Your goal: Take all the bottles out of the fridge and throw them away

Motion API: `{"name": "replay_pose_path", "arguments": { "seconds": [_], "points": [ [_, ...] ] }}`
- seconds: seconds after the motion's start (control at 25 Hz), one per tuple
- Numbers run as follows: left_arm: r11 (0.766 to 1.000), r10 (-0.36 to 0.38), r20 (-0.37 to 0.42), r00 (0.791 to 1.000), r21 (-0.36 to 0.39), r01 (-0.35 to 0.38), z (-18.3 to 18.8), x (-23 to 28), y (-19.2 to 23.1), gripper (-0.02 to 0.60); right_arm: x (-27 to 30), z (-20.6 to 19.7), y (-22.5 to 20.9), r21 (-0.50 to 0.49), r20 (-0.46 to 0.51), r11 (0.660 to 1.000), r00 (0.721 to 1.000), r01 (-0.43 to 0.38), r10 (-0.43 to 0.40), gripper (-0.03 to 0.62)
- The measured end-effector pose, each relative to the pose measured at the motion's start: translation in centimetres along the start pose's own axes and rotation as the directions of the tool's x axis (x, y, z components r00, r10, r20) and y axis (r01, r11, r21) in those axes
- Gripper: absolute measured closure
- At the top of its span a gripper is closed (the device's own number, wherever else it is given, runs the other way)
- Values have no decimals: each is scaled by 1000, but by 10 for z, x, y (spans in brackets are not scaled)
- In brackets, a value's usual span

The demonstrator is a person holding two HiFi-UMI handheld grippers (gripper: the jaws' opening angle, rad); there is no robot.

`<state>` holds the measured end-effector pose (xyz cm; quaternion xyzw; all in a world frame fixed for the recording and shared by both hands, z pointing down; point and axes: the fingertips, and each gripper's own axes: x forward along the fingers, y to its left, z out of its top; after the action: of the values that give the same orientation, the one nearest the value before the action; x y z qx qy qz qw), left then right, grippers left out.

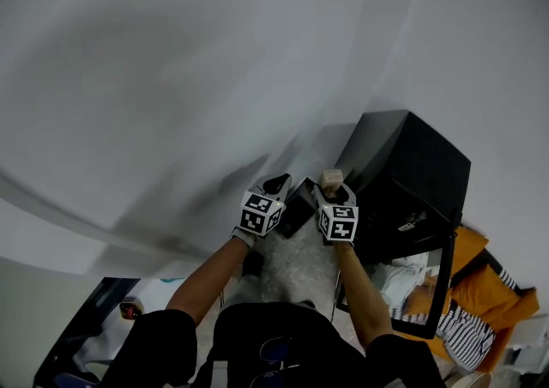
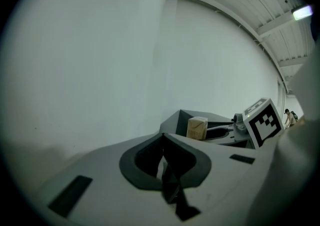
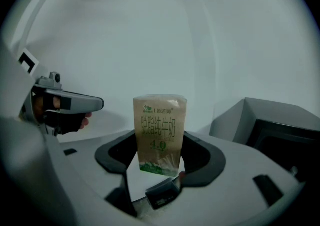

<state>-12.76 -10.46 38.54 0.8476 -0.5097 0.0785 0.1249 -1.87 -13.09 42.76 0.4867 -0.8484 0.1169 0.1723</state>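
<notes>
My right gripper (image 3: 159, 164) is shut on a small beige milk carton (image 3: 160, 135) with green print, held upright. The head view shows the same carton (image 1: 332, 178) at the tip of the right gripper (image 1: 331, 190), in front of the white wall. Just left of it, my left gripper (image 1: 277, 185) is level with the right one. In the left gripper view its jaws (image 2: 164, 164) meet with nothing between them, and the carton (image 2: 197, 128) shows to the right. No bottle appears in any view.
A black fridge (image 1: 410, 173) stands just to the right of the grippers, seen as a dark box (image 3: 280, 130) in the right gripper view. A white wall (image 1: 214, 60) fills the space ahead. A person in orange (image 1: 480, 287) sits at the lower right.
</notes>
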Motion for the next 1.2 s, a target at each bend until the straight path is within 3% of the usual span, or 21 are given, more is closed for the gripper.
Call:
{"name": "replay_pose_path", "arguments": {
  "seconds": [0.48,0.84,1.2],
  "points": [
    [998,-11,-82,997,-60,7,-55,9,12,581,30,-48,13,7,-90,999,995,-42,43,321],
    [994,-62,-196,979,-95,44,-135,44,30,583,69,-118,14,43,-181,998,982,-45,53,321],
    [988,-70,-215,974,-149,38,-211,101,55,581,123,-189,-9,32,-227,999,973,-40,47,321]
  ]
}}
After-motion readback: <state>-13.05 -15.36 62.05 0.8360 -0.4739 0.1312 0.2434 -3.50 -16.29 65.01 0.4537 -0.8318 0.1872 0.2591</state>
